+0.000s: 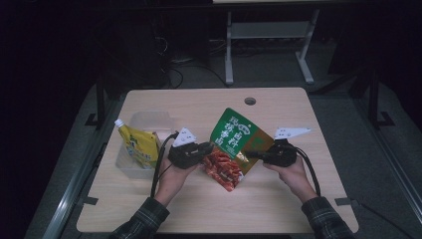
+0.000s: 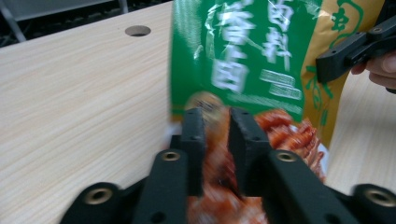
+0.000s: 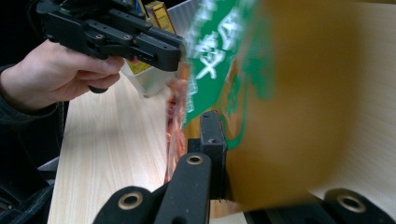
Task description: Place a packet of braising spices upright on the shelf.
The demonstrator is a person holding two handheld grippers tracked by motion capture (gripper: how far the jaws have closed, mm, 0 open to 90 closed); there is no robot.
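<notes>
A green and orange snack bag (image 1: 231, 144) with a red picture at its lower end hangs tilted above the wooden table (image 1: 199, 209), between my two grippers. My right gripper (image 1: 250, 155) is shut on the bag's orange right edge; in the right gripper view the bag (image 3: 280, 116) covers one jaw of the right gripper (image 3: 229, 135). My left gripper (image 1: 209, 148) is at the bag's lower left edge. In the left gripper view the bag (image 2: 238, 56) runs between the jaws of the left gripper (image 2: 217, 126), which stand a little apart from it.
A clear plastic bin (image 1: 154, 122) stands on the left of the table with a yellow spouted pouch (image 1: 134, 144) leaning in it. A round cable hole (image 1: 250, 101) sits near the far edge. A white desk frame (image 1: 229, 50) stands on the floor beyond.
</notes>
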